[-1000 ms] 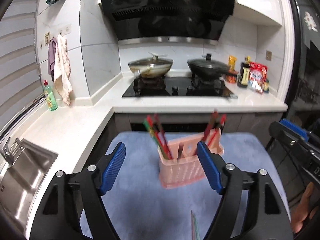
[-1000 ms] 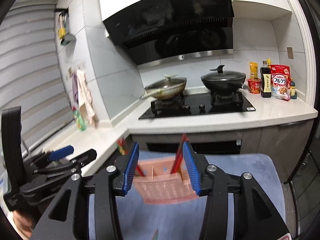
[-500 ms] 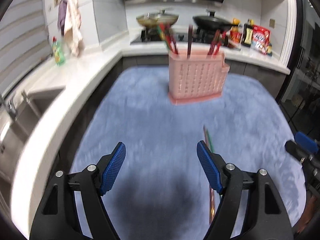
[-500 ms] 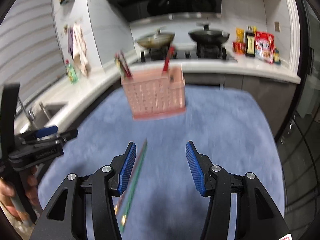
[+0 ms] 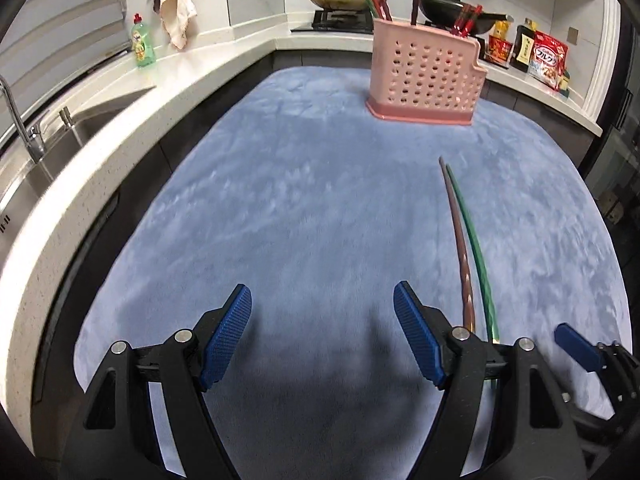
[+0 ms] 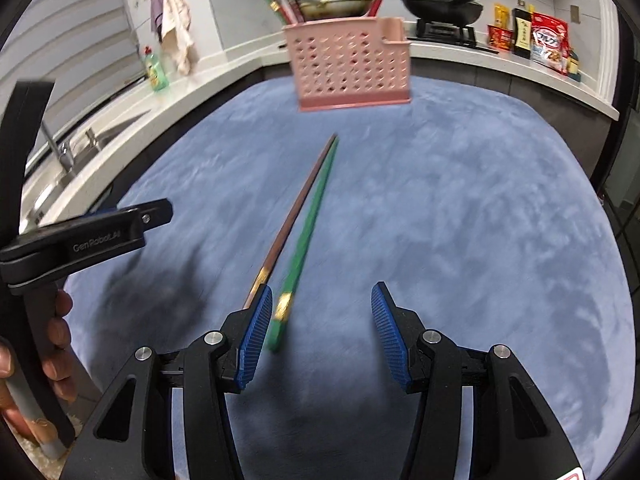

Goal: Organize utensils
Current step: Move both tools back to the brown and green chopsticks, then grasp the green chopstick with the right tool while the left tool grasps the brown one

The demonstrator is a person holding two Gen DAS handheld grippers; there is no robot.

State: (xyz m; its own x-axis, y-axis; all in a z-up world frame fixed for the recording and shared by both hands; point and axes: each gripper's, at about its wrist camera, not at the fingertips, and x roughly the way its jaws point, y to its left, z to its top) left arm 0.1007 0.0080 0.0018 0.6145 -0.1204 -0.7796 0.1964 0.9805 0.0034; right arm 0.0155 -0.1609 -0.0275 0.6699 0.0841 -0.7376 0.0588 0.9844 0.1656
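A brown chopstick [image 6: 286, 224] and a green chopstick [image 6: 310, 226] lie side by side on the blue mat [image 6: 460, 220]. Their butt ends reach my right gripper [image 6: 316, 334], which stands open just above them; the green one's end lies inside the gap by the left pad, untouched. In the left wrist view the same brown chopstick [image 5: 460, 236] and green chopstick [image 5: 474, 240] run past the right finger of my left gripper [image 5: 322, 336], which is open and holds nothing. A pink perforated utensil basket [image 5: 424, 76] with several chopsticks upright in it stands at the mat's far side.
A white counter [image 5: 120, 120] with a sink [image 5: 36, 152] and a green soap bottle [image 5: 142, 42] borders the mat on the left. Two woks on a stove [image 6: 440, 8] and food packets [image 6: 548, 42] line the back. A hand [image 6: 52, 344] holds the left gripper's handle.
Both grippers have dropped toward the mat and tilted down. The basket has slid to the top of both views and the two chopsticks now lie close under the right gripper. Jaw gaps look unchanged.
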